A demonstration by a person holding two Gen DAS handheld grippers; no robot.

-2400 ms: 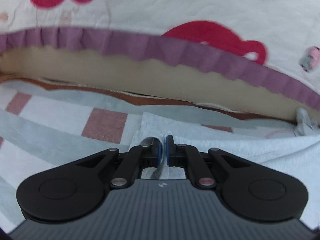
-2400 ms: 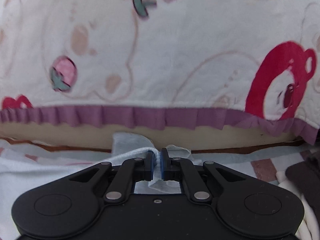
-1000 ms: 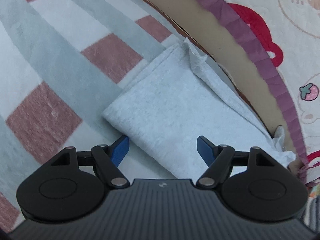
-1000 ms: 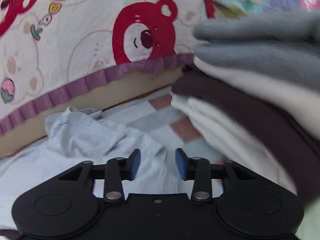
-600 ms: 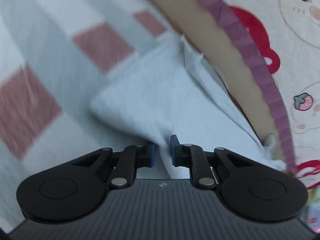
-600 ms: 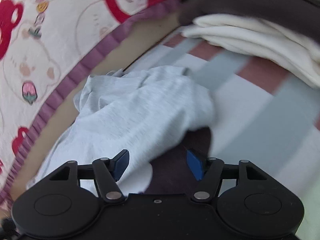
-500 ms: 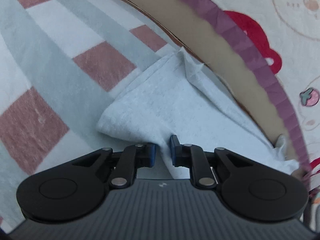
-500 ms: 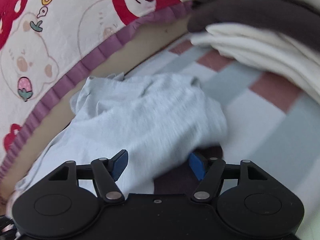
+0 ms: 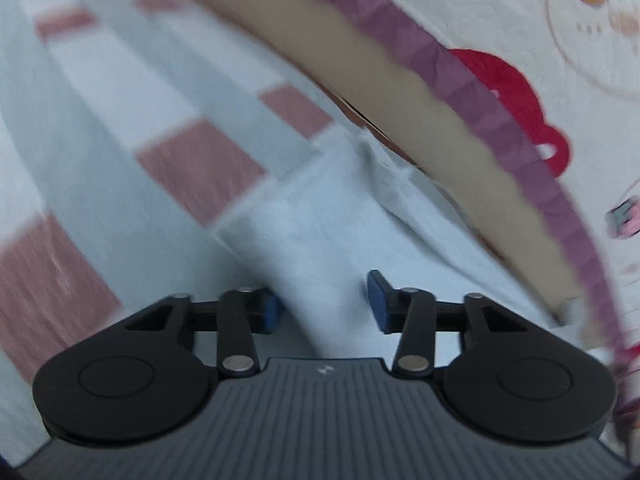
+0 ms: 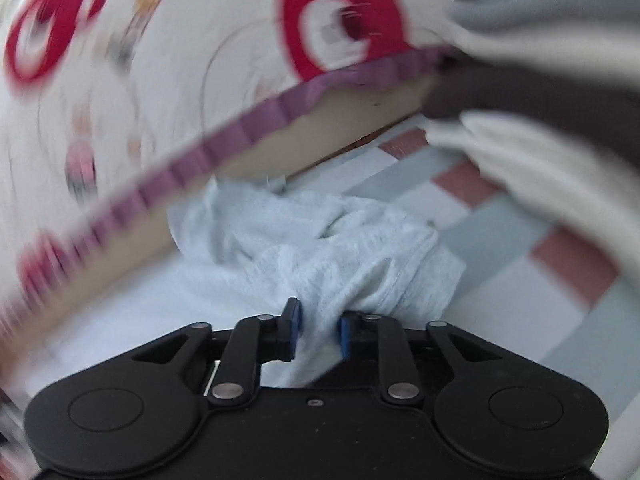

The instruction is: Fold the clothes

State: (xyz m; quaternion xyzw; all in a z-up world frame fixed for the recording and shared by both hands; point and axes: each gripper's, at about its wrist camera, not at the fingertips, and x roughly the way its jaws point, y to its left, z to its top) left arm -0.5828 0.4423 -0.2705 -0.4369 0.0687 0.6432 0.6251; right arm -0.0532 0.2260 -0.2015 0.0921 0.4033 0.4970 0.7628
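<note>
Garment bunched between closing right gripper jaws

We see garment lying on checked sheet, its far edge against the quilt's frill; folded clothes stack sits on the sheet to its right.

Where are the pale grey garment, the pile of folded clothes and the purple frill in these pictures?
pale grey garment [image 10: 352,240]: right wrist view, on its bunched middle.
pile of folded clothes [image 10: 532,160]: right wrist view, on the cream layer under the brown one.
purple frill [image 9: 472,100]: left wrist view, midway along the pleated edge.
</note>
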